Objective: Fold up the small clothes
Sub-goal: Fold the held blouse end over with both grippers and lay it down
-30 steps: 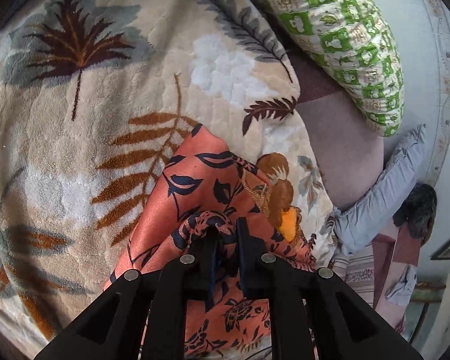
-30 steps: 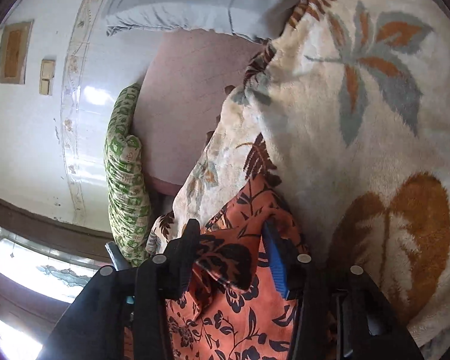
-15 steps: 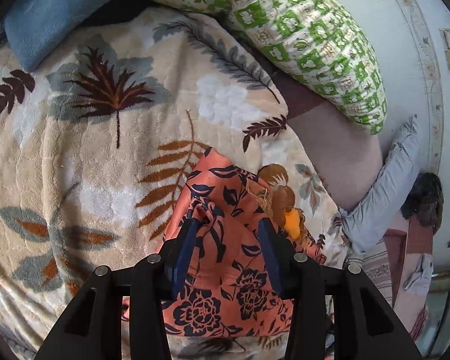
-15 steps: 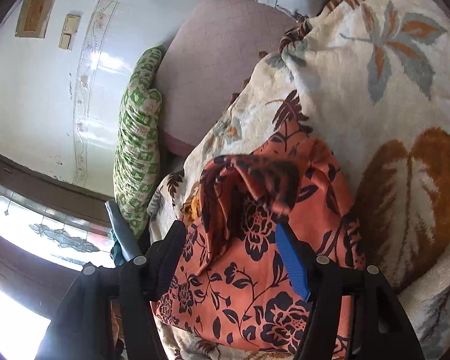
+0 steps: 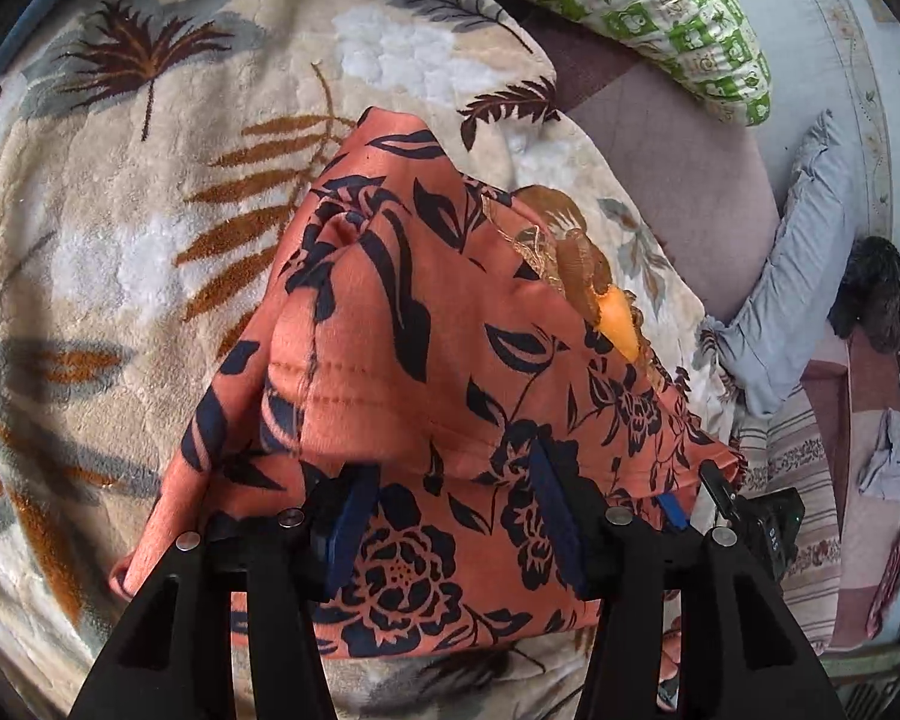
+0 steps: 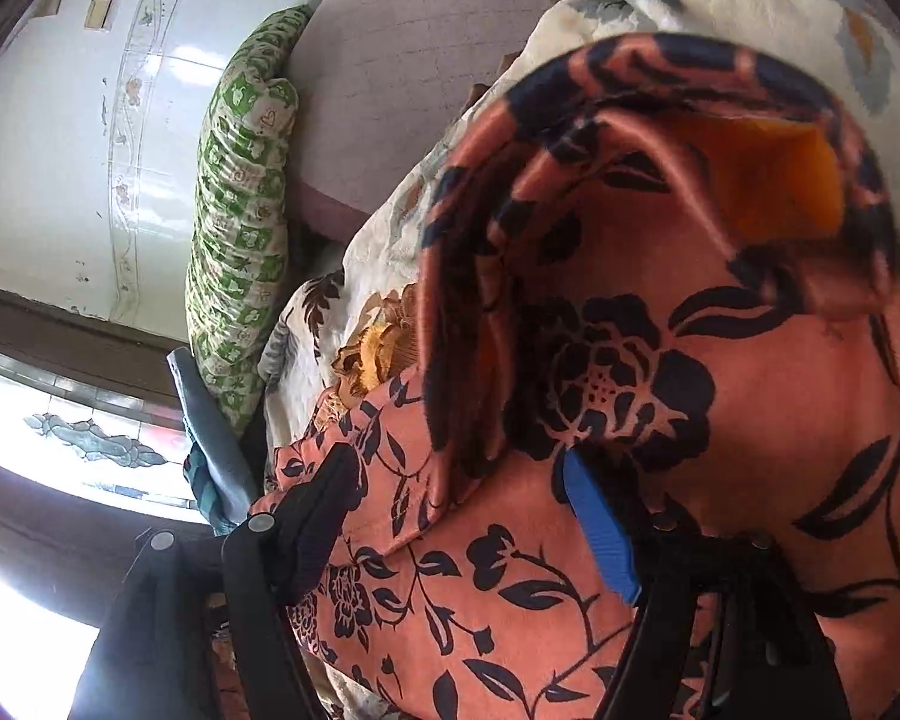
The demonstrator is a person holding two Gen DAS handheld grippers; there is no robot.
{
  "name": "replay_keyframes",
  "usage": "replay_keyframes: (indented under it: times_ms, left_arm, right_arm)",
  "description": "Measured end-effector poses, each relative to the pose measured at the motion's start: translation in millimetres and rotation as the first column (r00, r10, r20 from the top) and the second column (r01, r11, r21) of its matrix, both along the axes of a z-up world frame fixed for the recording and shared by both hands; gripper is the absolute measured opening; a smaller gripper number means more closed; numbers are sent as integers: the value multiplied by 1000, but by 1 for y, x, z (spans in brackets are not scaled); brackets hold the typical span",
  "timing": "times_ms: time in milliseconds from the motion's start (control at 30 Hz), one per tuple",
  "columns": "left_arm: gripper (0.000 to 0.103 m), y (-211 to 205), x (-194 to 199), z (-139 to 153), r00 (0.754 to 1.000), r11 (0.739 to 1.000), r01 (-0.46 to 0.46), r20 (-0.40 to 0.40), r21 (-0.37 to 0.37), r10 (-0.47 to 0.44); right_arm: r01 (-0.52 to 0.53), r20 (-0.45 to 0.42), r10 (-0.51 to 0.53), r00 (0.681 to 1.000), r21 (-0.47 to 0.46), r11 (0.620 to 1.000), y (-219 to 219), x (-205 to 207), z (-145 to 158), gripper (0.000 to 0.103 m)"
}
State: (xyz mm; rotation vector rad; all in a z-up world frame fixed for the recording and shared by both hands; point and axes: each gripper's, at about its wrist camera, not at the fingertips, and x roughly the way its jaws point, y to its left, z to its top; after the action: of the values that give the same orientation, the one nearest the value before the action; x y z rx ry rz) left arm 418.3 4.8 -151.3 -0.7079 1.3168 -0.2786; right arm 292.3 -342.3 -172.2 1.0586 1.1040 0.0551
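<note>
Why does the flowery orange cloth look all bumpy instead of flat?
The orange floral garment is only half folded. It humps up on the leaf-print blanket, and in the right wrist view a flap curls over, showing a plain orange inside. Both grippers are open around it.

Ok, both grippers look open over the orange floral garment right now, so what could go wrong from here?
1. The orange floral garment is draped over the open left gripper, so pulling back may drag the fold open.
2. In the right wrist view, cloth bulges up over the open right gripper in a loose hump, which may slump unevenly.
3. The plush blanket is soft, so creases may not hold.
</note>
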Motion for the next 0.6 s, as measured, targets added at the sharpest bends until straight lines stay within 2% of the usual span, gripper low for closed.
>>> replay_keyframes:
  times_ms: [33,67,100,200,267,333,400,500,600]
  left_arm:
    - [46,-4,9,-3,1000,1000,-7,-13,-15,7]
    - [37,-5,18,-1,1000,999,-15,-11,-31,15]
    - [33,-7,29,6,1000,999,-24,3,-45,24]
    - [34,-4,59,24,993,990,-107,42,-87,111]
    - [37,9,75,28,982,978,-184,35,-98,188]
    - [37,24,86,23,970,963,-241,-9,-123,242]
    - [37,37,90,17,965,954,-261,-38,-147,258]
    - [37,55,79,21,967,958,-253,-1,-134,255]
    - [40,72,59,21,967,958,-253,0,-136,255]
  right_arm:
    - [-26,11,26,1000,14,1000,3,8,1,58]
    - [-50,16,50,999,9,999,5,17,4,43]
    - [-64,26,64,998,7,998,6,26,8,40]
    - [6,90,-11,996,56,998,-7,51,18,41]
    - [80,97,-88,991,90,993,-21,63,17,51]
    - [115,81,-119,990,54,992,-30,69,16,52]
    - [114,78,-117,990,40,993,-34,66,18,52]
    - [84,99,-81,992,-31,996,-40,51,31,53]
    - [82,108,-72,992,-94,992,-56,23,43,56]
